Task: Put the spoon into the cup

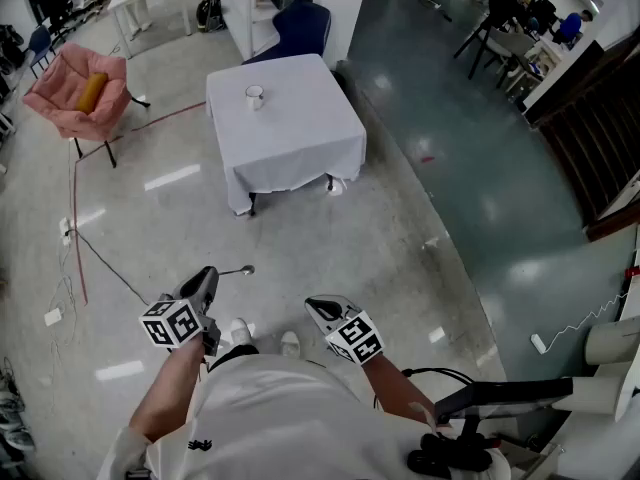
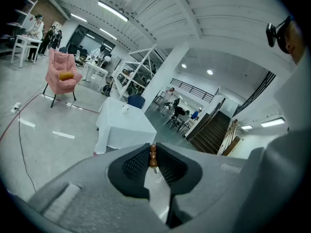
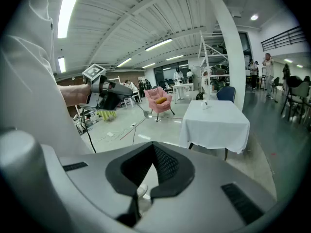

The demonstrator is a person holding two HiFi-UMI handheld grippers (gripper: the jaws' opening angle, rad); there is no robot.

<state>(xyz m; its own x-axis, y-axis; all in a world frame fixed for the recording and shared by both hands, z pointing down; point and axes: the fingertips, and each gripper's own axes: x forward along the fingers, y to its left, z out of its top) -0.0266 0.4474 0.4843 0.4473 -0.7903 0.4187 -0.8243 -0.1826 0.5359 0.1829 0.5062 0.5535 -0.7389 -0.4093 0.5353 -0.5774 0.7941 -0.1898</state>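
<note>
A white cup (image 1: 255,97) stands near the far left of a table with a white cloth (image 1: 300,128), several steps ahead of me. My left gripper (image 1: 211,274) is shut on a metal spoon (image 1: 237,270), whose bowl points toward the table. In the left gripper view the spoon's brown handle end (image 2: 153,155) sits between the jaws, and the cup (image 2: 125,109) shows far off. My right gripper (image 1: 316,312) is held low beside it, shut with nothing in it. The right gripper view shows the spoon (image 3: 141,110), left gripper (image 3: 127,92) and cup (image 3: 205,104).
A pink armchair (image 1: 75,93) with a yellow cushion stands left of the table. A blue chair (image 1: 300,28) is behind it. A red cable (image 1: 75,218) and a dark cord (image 1: 110,268) run over the floor on my left. Desks and chairs fill the far right.
</note>
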